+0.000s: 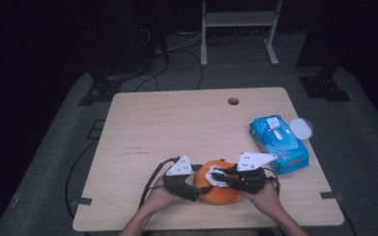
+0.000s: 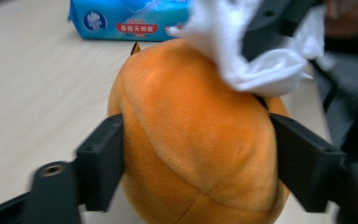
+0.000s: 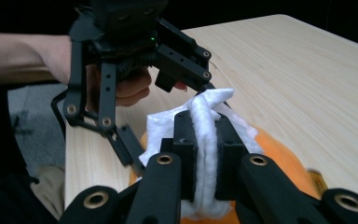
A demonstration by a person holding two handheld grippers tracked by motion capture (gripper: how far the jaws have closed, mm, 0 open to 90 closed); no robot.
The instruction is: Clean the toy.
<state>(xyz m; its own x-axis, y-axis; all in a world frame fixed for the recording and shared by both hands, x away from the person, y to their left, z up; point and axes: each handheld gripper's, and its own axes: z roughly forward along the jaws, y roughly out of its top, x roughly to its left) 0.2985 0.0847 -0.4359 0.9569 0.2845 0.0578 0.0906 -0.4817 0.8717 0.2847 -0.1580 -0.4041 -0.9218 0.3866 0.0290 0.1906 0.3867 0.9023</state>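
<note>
Plush toy: an orange plush [image 1: 216, 189] sits near the table's [image 1: 177, 123] near edge, about midway along it, between the two grippers.
Left gripper: the left gripper [image 1: 195, 189] has its black jaws pressed on both flanks of the plush; the left gripper view shows the fabric dented where they clamp [image 2: 193, 154].
Right gripper: the right gripper [image 3: 204, 154] is closed tight on a white wipe [image 3: 205, 135], pinched between its pads and lying on top of the plush.
High view adds: a blue wipes pack [image 1: 278, 142] lies near the table's right edge, with a round white lid [image 1: 301, 128] just beside it at that edge, and a round hole [image 1: 233, 101] sits near the far edge.
Left gripper view adds: the seams of the plush and the wipe bunched on its upper right.
Right gripper view adds: the person's hand [image 3: 126, 86] holding the left gripper, beyond the wipe.
Writing: the pack [image 2: 130, 18] carries a red band with white characters and a round logo; too blurred to read.
</note>
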